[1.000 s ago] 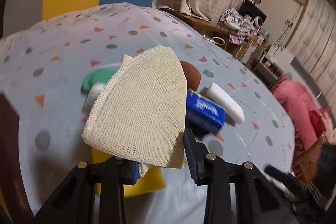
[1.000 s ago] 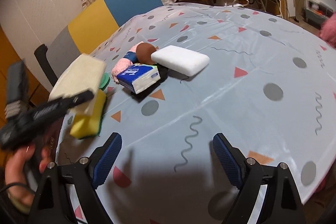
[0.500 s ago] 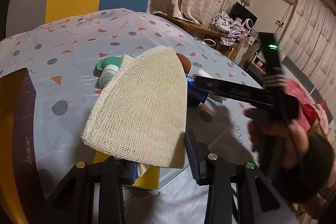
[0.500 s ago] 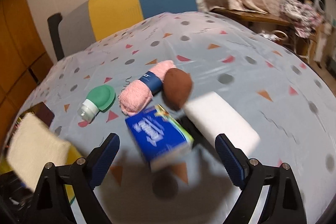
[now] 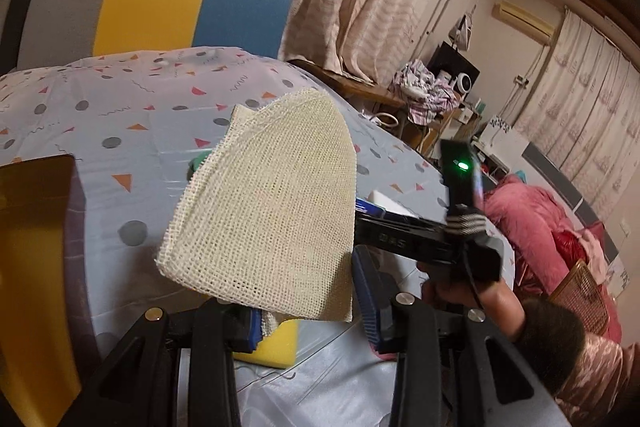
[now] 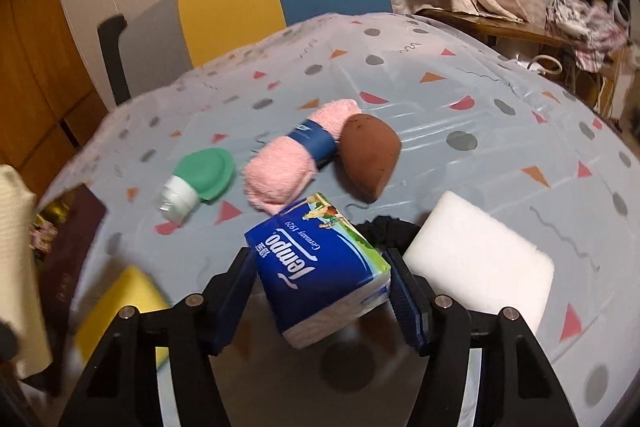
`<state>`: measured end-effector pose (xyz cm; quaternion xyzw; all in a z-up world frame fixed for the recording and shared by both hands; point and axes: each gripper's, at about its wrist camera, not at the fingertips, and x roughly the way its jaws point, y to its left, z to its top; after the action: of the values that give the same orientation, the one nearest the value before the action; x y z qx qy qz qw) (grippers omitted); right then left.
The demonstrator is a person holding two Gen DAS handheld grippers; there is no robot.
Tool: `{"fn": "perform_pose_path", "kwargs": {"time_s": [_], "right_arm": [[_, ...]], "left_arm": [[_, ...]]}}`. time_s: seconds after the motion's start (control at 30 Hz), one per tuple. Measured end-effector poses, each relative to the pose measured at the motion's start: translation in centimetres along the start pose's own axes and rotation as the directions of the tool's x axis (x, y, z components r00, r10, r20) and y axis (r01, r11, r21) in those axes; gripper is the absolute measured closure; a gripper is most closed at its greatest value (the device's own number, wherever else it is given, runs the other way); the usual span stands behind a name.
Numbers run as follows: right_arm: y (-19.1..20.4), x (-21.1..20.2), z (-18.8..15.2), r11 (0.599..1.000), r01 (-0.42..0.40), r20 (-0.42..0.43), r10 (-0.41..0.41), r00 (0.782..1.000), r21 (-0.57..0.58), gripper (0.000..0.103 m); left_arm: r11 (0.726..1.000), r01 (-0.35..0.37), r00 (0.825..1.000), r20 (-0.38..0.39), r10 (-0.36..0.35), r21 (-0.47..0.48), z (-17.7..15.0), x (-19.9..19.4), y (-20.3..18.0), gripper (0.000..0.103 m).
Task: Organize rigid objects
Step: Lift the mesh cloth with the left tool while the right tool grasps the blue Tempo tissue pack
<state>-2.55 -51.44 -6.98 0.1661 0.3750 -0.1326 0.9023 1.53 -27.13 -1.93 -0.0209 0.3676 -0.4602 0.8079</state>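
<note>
My left gripper [image 5: 308,323] holds a cream mesh cloth [image 5: 272,223] above the table, with a yellow sponge [image 5: 272,347] lying under it. The cloth hangs from the left finger while the right finger stands apart. My right gripper [image 6: 324,299] has its fingers on both sides of a blue Tempo tissue pack [image 6: 320,267], close to its sides. A white foam block [image 6: 476,259], a brown teardrop sponge [image 6: 368,155], a pink rolled towel [image 6: 296,159] and a green-capped bottle [image 6: 196,183] lie beyond it.
The table carries a light-blue patterned cloth [image 6: 480,99]. A dark box with a gold inside [image 5: 36,267] stands at the left edge. A grey, yellow and blue chair [image 6: 256,3] stands behind the table. The right hand and its gripper [image 5: 432,243] show in the left wrist view.
My right gripper has moved forward over the table and closed in around the tissue pack. My left gripper has lifted the cloth a little and drawn back.
</note>
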Motion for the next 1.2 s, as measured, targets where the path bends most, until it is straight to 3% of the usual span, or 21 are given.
{"fn": "perform_pose_path", "kwargs": {"time_s": [0.27,0.53,0.67,0.77,0.83,0.87,0.9,0.97,1.2], "right_arm": [[1.7,-2.7,-3.6,0.995,-0.052,0.028,0.05,0.998,0.083,0.041],[1.9,-3.1,-6.7,0.99,-0.041,-0.034,0.046,0.998,0.135,0.043],[2.4,-3.1,-5.9,0.997,-0.001,-0.054,0.005,0.999,0.082,0.025],[3.4,-2.3,-5.0,0.999,0.054,-0.092,-0.053,0.994,0.008,0.025],[4.1,-1.7,-5.1,0.998,0.06,-0.12,-0.063,0.991,-0.035,0.032],[4.5,-1.2,-5.3,0.996,0.067,-0.138,-0.074,0.988,-0.056,0.045],[4.7,-1.0,-5.5,0.996,0.069,-0.146,-0.078,0.986,-0.064,0.049],[5.2,-1.1,-5.9,0.992,0.097,-0.127,-0.107,0.986,-0.081,0.05],[4.9,-2.0,-6.4,0.996,0.092,-0.121,-0.092,0.988,0.0,0.051]], "left_arm": [[0.997,-0.023,1.0,-0.021,0.022,-0.07,-1.3,-1.7,1.9,0.066],[0.992,-0.051,0.999,-0.007,0.051,-0.113,-2.4,-4.6,3.8,0.066],[0.986,-0.07,0.997,0.005,0.071,-0.153,-2.9,-6.1,5.3,0.066],[0.978,-0.078,0.997,0.012,0.082,-0.195,-3.1,-7.0,6.6,0.066],[0.973,-0.088,0.995,0.018,0.094,-0.214,-3.2,-7.7,7.5,0.066],[0.97,-0.094,0.995,0.018,0.101,-0.225,-3.2,-8.0,7.9,0.066],[0.966,-0.099,0.994,0.017,0.106,-0.239,-3.2,-8.2,8.4,0.066],[0.956,-0.115,0.992,0.012,0.123,-0.271,-3.2,-8.7,9.6,0.066],[0.9,-0.162,0.984,0.002,0.178,-0.404,-3.2,-9.7,14.5,0.066]]}}
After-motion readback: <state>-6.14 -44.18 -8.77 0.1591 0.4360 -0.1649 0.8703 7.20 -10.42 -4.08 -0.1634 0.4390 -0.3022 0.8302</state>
